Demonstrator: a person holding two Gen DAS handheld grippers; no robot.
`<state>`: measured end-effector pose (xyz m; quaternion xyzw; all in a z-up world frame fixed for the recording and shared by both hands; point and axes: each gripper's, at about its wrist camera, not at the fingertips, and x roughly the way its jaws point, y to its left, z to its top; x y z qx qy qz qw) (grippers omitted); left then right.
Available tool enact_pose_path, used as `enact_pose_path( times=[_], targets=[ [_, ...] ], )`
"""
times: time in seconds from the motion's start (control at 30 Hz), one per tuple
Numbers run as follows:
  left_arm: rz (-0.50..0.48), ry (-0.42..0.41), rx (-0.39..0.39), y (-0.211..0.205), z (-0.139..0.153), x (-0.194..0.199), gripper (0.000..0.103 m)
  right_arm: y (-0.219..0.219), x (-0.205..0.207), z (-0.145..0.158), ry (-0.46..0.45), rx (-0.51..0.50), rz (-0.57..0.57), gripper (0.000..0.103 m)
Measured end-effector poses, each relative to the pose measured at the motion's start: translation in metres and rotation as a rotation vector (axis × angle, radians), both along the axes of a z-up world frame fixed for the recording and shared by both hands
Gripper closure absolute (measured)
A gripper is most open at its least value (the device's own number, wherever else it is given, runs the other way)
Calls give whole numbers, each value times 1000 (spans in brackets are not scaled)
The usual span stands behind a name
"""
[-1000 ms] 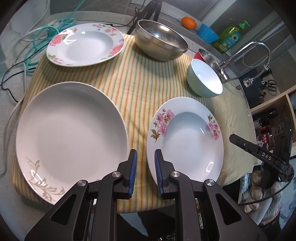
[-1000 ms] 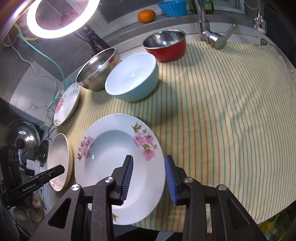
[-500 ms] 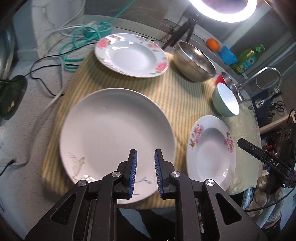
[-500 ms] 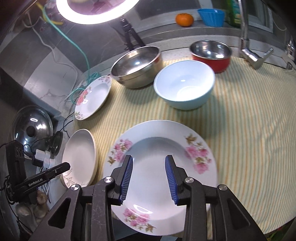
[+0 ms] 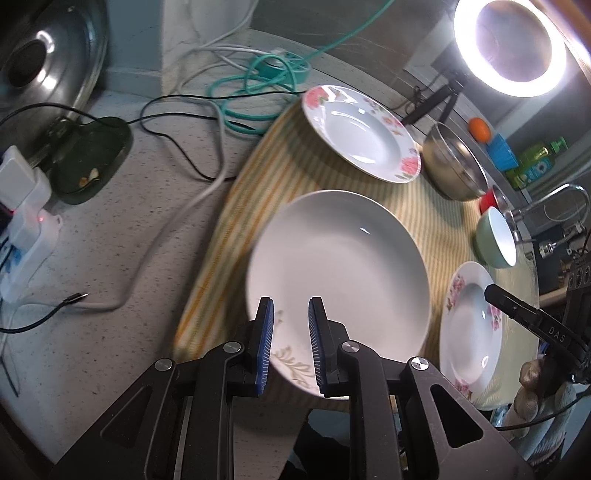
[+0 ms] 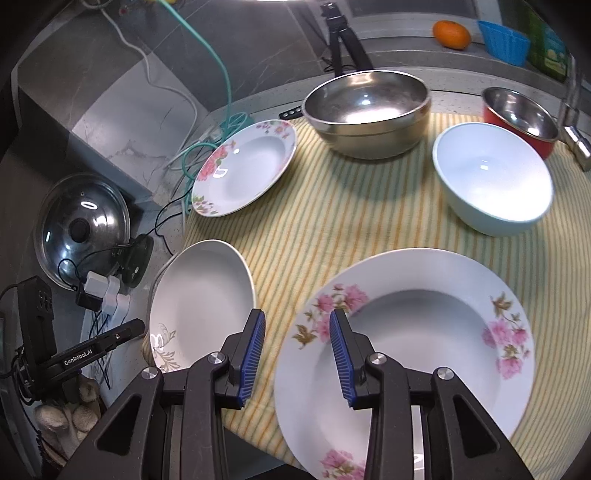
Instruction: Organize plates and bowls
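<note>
A plain white plate with a gold leaf motif (image 5: 338, 273) (image 6: 201, 299) lies on the striped cloth. My left gripper (image 5: 291, 314) is open and empty above its near rim. A pink-flowered plate (image 6: 406, 354) (image 5: 469, 325) lies at the front. My right gripper (image 6: 297, 325) is open and empty above its left rim. A second flowered plate (image 5: 360, 133) (image 6: 243, 168) lies at the back left. A steel bowl (image 6: 367, 110) (image 5: 452, 166), a pale blue bowl (image 6: 493, 182) (image 5: 495, 242) and a red-sided steel bowl (image 6: 521, 116) stand further back.
The yellow striped cloth (image 6: 325, 221) covers the counter. Cables (image 5: 207, 110), chargers (image 5: 22, 206) and a glass pot lid (image 6: 83, 225) lie to the left. A ring light (image 5: 509, 40), an orange (image 6: 451, 34), a blue cup (image 6: 503, 42) and a faucet (image 5: 546, 206) are behind.
Both grippers have swung left. The plain plate has come under my left gripper. The front flowered plate has shifted right under my right gripper. Nothing was taken hold of.
</note>
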<state>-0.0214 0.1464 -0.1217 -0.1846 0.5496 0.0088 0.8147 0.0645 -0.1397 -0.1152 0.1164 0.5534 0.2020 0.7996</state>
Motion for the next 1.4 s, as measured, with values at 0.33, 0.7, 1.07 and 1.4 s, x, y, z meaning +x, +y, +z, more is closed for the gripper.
enact_pose_path(
  times=[0.33,0.7,1.07,1.4],
  targets=[
    [48,21,0,22,-10,-2,86,33,14,-16,29,-24,63,70],
    [45,41,-18,25,-22,4,86,58,25,-33,63,-39,119,70],
    [34,64,-48,24,-32,9,86,67,31,-46,105,-35,140,82],
    [17,66,-55,22,-35,13,91,66,34,-52,137,-6,134,91]
  ],
)
